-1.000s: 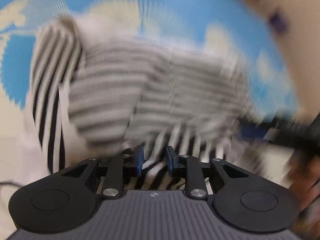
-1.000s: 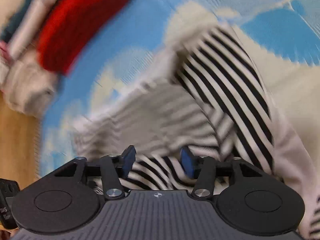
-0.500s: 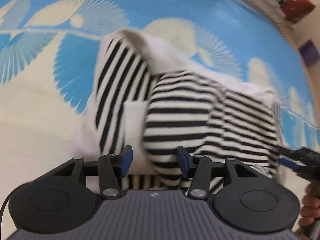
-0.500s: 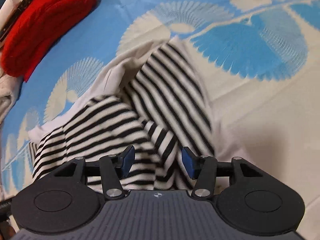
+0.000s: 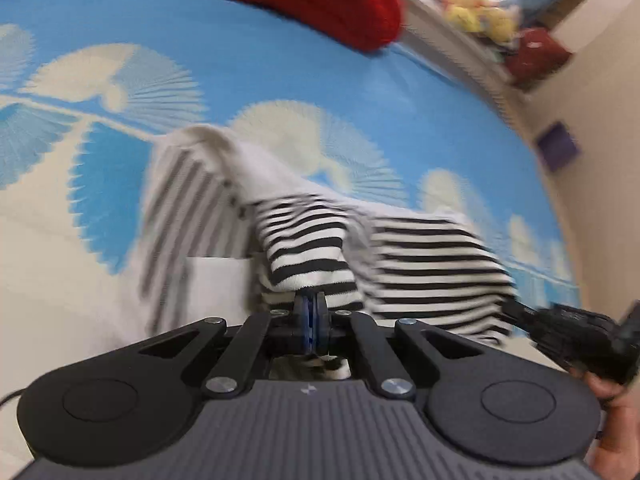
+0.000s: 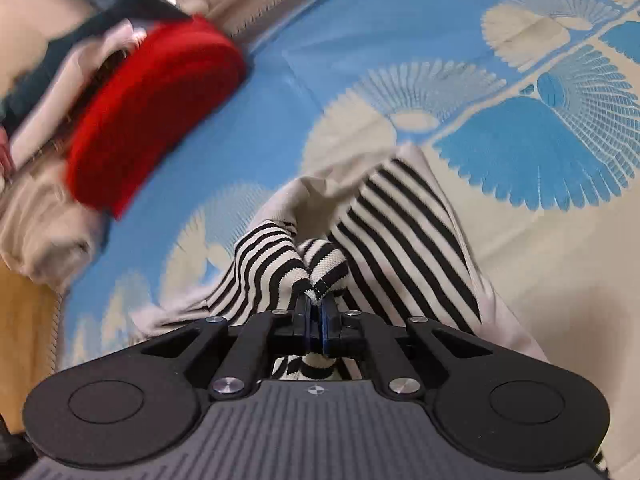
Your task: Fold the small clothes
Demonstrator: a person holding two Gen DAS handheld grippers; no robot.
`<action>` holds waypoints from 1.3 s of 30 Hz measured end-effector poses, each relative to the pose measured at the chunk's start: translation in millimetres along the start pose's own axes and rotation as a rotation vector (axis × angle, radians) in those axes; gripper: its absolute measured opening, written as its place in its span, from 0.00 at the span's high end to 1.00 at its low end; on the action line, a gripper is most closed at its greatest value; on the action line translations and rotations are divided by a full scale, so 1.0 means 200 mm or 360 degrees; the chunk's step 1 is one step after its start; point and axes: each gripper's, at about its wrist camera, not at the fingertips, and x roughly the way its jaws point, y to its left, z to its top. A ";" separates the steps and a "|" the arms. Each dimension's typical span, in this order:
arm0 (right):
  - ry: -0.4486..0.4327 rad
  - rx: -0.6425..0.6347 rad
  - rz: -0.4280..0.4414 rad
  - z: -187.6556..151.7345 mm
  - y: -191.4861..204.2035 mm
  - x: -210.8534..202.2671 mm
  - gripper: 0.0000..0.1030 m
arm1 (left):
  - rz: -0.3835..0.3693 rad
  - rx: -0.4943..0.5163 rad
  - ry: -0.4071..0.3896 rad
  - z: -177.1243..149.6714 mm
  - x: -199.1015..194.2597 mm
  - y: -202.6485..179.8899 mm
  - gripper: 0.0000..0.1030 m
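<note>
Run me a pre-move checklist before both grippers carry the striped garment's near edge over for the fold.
1. Left gripper shut on striped garment: ok.
2. Right gripper shut on the same garment: ok.
3. How many fabric layers each grip holds: cannot tell.
4. Far part of the garment resting on the blue patterned sheet: ok.
5. Red folded cloth lies apart from the garment: ok.

Both claws, left (image 5: 311, 307) and right (image 6: 315, 307), have clamped onto the striped garment (image 5: 420, 268), lifting its edge.
</note>
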 end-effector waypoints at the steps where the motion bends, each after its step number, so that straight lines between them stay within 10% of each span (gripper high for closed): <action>1: 0.0034 0.0028 -0.0040 0.00 -0.03 0.02 0.96 | 0.0101 -0.0012 0.0043 -0.01 0.04 0.02 0.99; 5: 0.0341 0.0083 -0.0277 -0.05 -0.14 0.19 0.86 | 0.0203 -0.0135 0.0258 -0.03 0.19 0.12 0.93; 7: 0.0259 0.0067 -0.0312 -0.05 -0.12 0.16 0.82 | 0.0138 -0.0132 0.0171 -0.01 0.13 0.10 0.90; 12: -0.0082 -0.0133 -0.0109 -0.02 0.06 0.00 0.78 | -0.0040 -0.0011 0.0006 0.02 0.05 -0.01 0.83; 16: 0.0192 -0.0176 0.0203 -0.07 0.11 0.12 0.58 | 0.0128 0.0040 0.0210 -0.05 0.22 0.01 0.83; 20: 0.0488 -0.0189 -0.0259 -0.17 0.06 0.27 0.63 | 0.0349 0.0049 0.0286 -0.07 0.26 0.05 0.83; 26: 0.0213 -0.0398 0.0156 -0.17 0.29 0.11 0.57 | -0.0037 0.0224 0.0053 -0.05 0.08 -0.16 0.83; 29: 0.0502 -0.0427 0.0286 -0.24 0.31 0.21 0.47 | 0.0024 0.0312 0.0265 -0.14 0.20 -0.20 0.81; 32: 0.0735 -0.0508 -0.0015 -0.32 0.25 0.35 0.49 | 0.0216 0.0465 0.0378 -0.22 0.29 -0.21 0.75; 39: 0.0415 -0.0550 0.0049 -0.18 0.21 0.14 0.40 | 0.0136 0.0397 0.0225 -0.16 0.18 -0.18 0.75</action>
